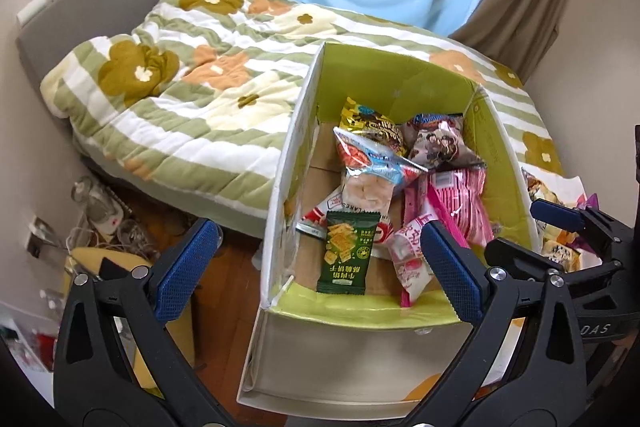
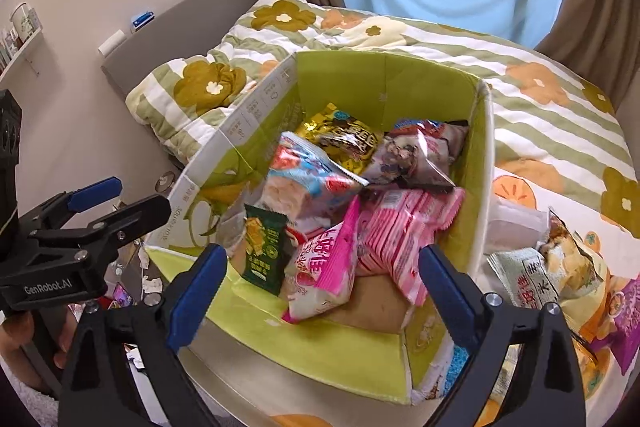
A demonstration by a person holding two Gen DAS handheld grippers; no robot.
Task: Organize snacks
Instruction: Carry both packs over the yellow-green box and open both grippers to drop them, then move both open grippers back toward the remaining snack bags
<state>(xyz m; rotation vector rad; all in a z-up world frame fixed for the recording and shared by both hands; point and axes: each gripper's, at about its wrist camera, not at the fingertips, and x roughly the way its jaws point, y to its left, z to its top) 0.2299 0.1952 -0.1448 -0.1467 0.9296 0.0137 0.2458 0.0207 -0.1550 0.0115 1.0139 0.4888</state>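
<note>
A cardboard box point(image 1: 304, 115) with a lime-green lining stands at the bed's edge and holds several snack packets. Among them are a dark green cracker packet point(image 1: 346, 255) point(image 2: 264, 247), a pink pouch point(image 1: 408, 255) point(image 2: 324, 267), a pink striped pack point(image 2: 404, 227), a blue-and-red rice cracker bag point(image 1: 372, 167) and a gold packet point(image 1: 372, 125). My left gripper point(image 1: 320, 233) hangs open above the box's near left corner, nothing between its pads. My right gripper point(image 2: 324, 254) is open over the near end of the box, also empty. More loose snacks point(image 2: 560, 267) lie on the bed right of the box.
A flowered green-striped quilt point(image 1: 192, 107) covers the bed behind the box. Cables, glass items and a yellow object point(image 1: 104, 227) clutter the wooden floor at left. Curtains and a window stand at the back. A hand point(image 2: 24, 339) grips the left tool.
</note>
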